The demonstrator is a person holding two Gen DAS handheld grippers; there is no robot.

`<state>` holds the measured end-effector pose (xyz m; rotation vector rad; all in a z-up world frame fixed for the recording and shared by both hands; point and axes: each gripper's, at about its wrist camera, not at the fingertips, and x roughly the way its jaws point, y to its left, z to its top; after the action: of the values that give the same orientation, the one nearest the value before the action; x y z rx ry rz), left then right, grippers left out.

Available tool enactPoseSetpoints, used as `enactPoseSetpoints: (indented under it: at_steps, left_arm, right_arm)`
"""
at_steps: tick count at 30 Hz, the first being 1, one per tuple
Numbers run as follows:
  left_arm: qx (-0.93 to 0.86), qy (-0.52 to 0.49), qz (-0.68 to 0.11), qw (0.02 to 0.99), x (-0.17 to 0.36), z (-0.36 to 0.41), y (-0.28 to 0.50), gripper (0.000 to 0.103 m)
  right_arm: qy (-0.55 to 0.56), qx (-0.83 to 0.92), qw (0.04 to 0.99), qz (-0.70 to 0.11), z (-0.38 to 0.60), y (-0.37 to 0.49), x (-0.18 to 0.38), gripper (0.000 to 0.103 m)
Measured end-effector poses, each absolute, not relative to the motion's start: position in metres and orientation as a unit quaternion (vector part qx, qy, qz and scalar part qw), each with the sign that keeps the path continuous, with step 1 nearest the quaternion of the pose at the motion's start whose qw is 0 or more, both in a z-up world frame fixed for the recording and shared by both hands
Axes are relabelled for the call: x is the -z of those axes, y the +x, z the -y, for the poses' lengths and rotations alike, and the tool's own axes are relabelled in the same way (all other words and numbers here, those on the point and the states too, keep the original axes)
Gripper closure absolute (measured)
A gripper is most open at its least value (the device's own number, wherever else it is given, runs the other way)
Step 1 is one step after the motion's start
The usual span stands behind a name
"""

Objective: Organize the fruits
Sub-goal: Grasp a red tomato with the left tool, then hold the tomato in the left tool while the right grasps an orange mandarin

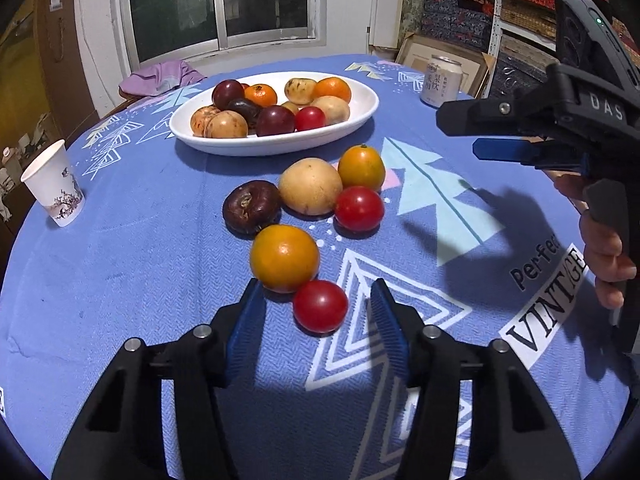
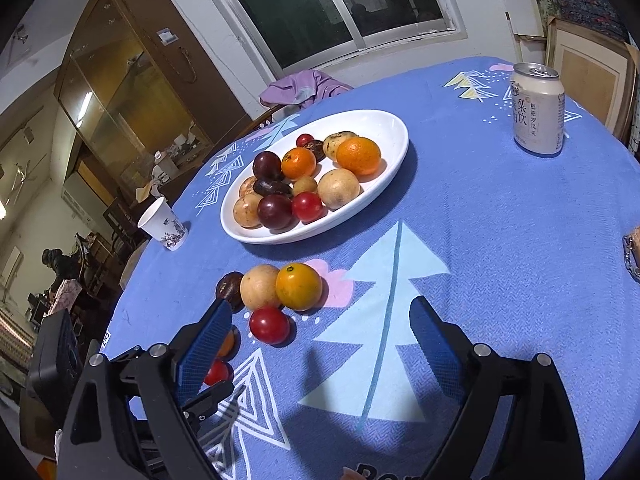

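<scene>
While both claws gape empty | white dish [image 1: 360, 120] holds mixed fruit | six loose

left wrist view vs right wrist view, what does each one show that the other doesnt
Only the left wrist view shows the nearest red tomato whole, lying between the open left gripper, and the VINTAGE print.

Only the right wrist view shows the wooden cabinet and the open right gripper from behind its own fingers.

Both show the white plate of fruit, the paper cup, the can and the loose fruit on the blue tablecloth.
</scene>
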<state>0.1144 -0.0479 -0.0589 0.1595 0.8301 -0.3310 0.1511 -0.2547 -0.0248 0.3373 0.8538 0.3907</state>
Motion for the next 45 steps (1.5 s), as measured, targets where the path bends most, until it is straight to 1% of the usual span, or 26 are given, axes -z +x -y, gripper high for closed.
enactPoseSetpoints:
  at_steps: [2, 5, 7, 12, 16, 21, 28, 33, 36, 38, 40, 45]
  left_arm:
    - [0.162, 0.080, -0.402, 0.898, 0.060, 0.049, 0.114, 0.051]
    - [0.166, 0.077, -0.408, 0.895, 0.061, 0.050, 0.114, 0.060]
    - [0.176, 0.073, -0.420, 0.887, 0.064, 0.051, 0.114, 0.070]
    - [0.177, 0.077, -0.421, 0.886, 0.065, 0.054, 0.113, 0.071]
    - [0.171, 0.068, -0.422, 0.888, 0.065, 0.050, 0.115, 0.075]
    - [0.162, 0.064, -0.415, 0.893, 0.063, 0.044, 0.112, 0.076]
    - [0.144, 0.035, -0.408, 0.901, 0.057, 0.016, 0.102, 0.076]
    - [0.097, 0.003, -0.406, 0.909, 0.056, -0.012, 0.115, 0.076]
    - [0.074, 0.001, -0.400, 0.913, 0.053, -0.022, 0.120, 0.076]
    - [0.062, 0.002, -0.397, 0.916, 0.052, -0.025, 0.122, 0.076]
    - [0.054, -0.001, -0.395, 0.917, 0.050, -0.029, 0.122, 0.076]
    - [0.047, -0.008, -0.391, 0.919, 0.048, -0.035, 0.123, 0.076]
  right_arm:
    - [0.161, -0.187, 0.877, -0.412, 0.254, 0.151, 0.025, 0.012]
    - [0.159, -0.187, 0.876, -0.415, 0.254, 0.152, 0.027, 0.012]
    - [0.158, -0.186, 0.876, -0.416, 0.253, 0.152, 0.027, 0.012]
    - [0.157, -0.188, 0.877, -0.414, 0.253, 0.152, 0.028, 0.012]
    - [0.150, -0.189, 0.879, -0.412, 0.251, 0.151, 0.028, 0.012]
    - [0.144, -0.190, 0.878, -0.415, 0.249, 0.152, 0.030, 0.012]
    - [0.129, -0.194, 0.882, -0.409, 0.245, 0.150, 0.029, 0.012]
    - [0.101, -0.202, 0.893, -0.389, 0.233, 0.142, 0.026, 0.012]
    - [0.051, -0.217, 0.902, -0.370, 0.211, 0.130, 0.024, 0.020]
    - [0.008, -0.236, 0.902, -0.360, 0.191, 0.120, 0.025, 0.029]
    - [-0.032, -0.257, 0.897, -0.357, 0.171, 0.111, 0.029, 0.036]
    - [-0.085, -0.269, 0.887, -0.365, 0.136, 0.109, 0.038, 0.038]
